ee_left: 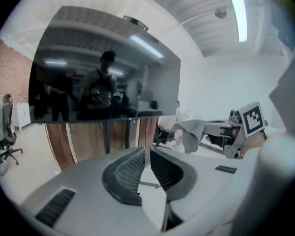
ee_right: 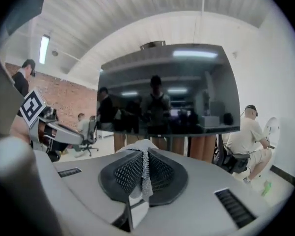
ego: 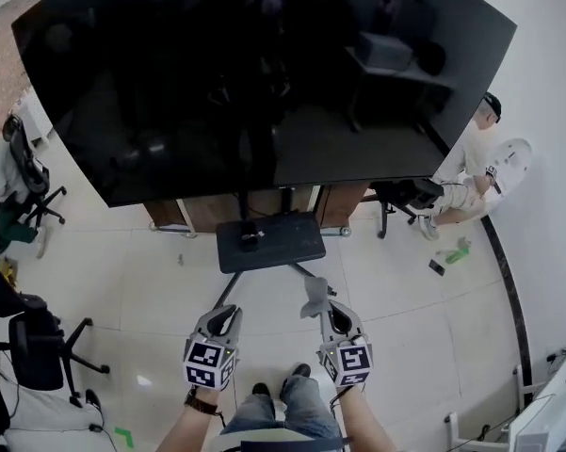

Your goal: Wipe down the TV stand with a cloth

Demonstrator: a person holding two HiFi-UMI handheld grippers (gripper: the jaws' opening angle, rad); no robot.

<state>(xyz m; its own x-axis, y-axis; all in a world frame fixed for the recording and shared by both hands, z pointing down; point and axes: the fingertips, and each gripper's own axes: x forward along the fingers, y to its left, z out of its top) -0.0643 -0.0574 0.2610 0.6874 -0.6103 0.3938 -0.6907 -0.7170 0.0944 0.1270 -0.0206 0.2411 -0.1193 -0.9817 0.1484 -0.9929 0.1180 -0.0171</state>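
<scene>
Grey cloth (ego: 315, 294) hangs pinched between the jaws of the right hand-held gripper (ego: 328, 307), a crumpled fold standing above the tips and a short tail dropping below them. The left hand-held gripper (ego: 228, 314) has its jaws only narrowly apart with nothing between them. Both are held low in front of the person, on the near side of the TV stand's dark shelf (ego: 287, 243). That shelf sits just under the bottom edge of the big black screen (ego: 264, 73), with some small dark thing (ego: 250, 240) on it that I cannot make out. From the shelf, the cloth lies a little toward the person and slightly right; the empty hand-held gripper is toward the person and slightly left. The shelf's long side runs left to right across the person, so I would expect the wipe to go forward first, then sweep sideways along it. The right hand, already carrying the cloth, looks marginally nearer the shelf's front edge and is the obvious one to lead.
</scene>
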